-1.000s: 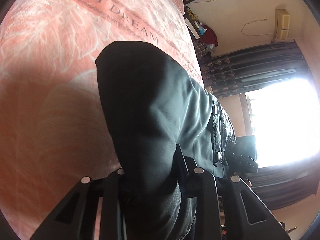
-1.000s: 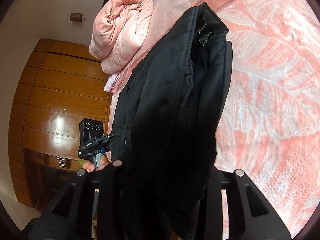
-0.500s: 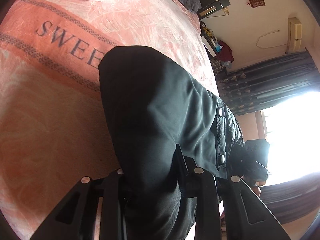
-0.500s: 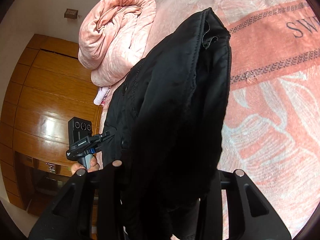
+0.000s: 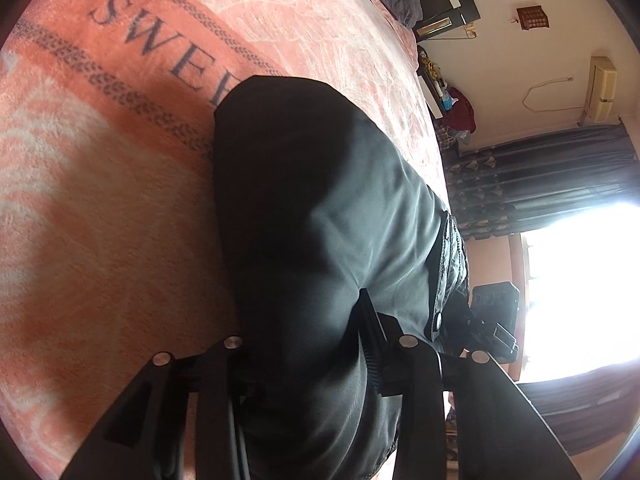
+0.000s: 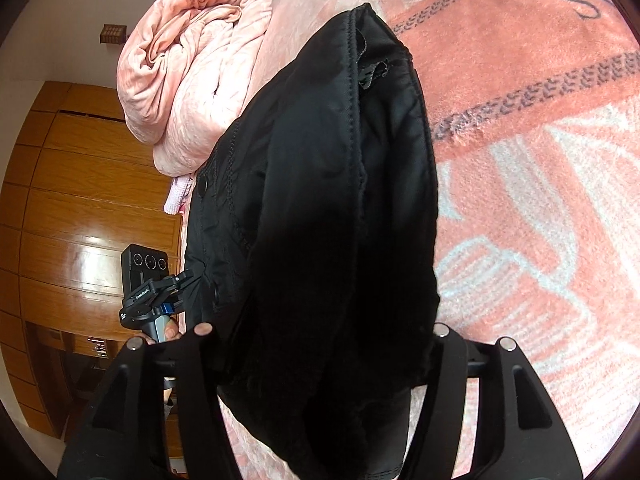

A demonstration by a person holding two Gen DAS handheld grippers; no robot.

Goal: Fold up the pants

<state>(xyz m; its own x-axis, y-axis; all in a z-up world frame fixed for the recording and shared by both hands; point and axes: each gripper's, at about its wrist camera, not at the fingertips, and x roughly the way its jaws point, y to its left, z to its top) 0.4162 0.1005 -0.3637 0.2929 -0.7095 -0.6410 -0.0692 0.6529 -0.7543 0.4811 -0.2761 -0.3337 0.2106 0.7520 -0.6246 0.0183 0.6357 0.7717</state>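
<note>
The dark pants (image 5: 320, 216) hang doubled over above the pink bed blanket (image 5: 100, 208). My left gripper (image 5: 316, 356) is shut on one edge of the pants at the waistband end, and the cloth hides its fingertips. My right gripper (image 6: 320, 344) is shut on the other edge of the pants (image 6: 332, 200), with the cloth draped over its jaws. The left gripper also shows in the right wrist view (image 6: 152, 288), and the right one in the left wrist view (image 5: 496, 320). The snap button (image 5: 437, 320) and waistband face the window side.
A rolled pink quilt (image 6: 192, 64) lies at the bed's far end. A wooden wardrobe (image 6: 68, 208) stands beside the bed. A bright window with dark curtains (image 5: 540, 176) is on the other side. The blanket (image 6: 540, 160) carries woven lettering.
Both grippers have carried the held pants along the bed; the lettered band of the blanket has slid nearer in both views. The grips are unchanged.
</note>
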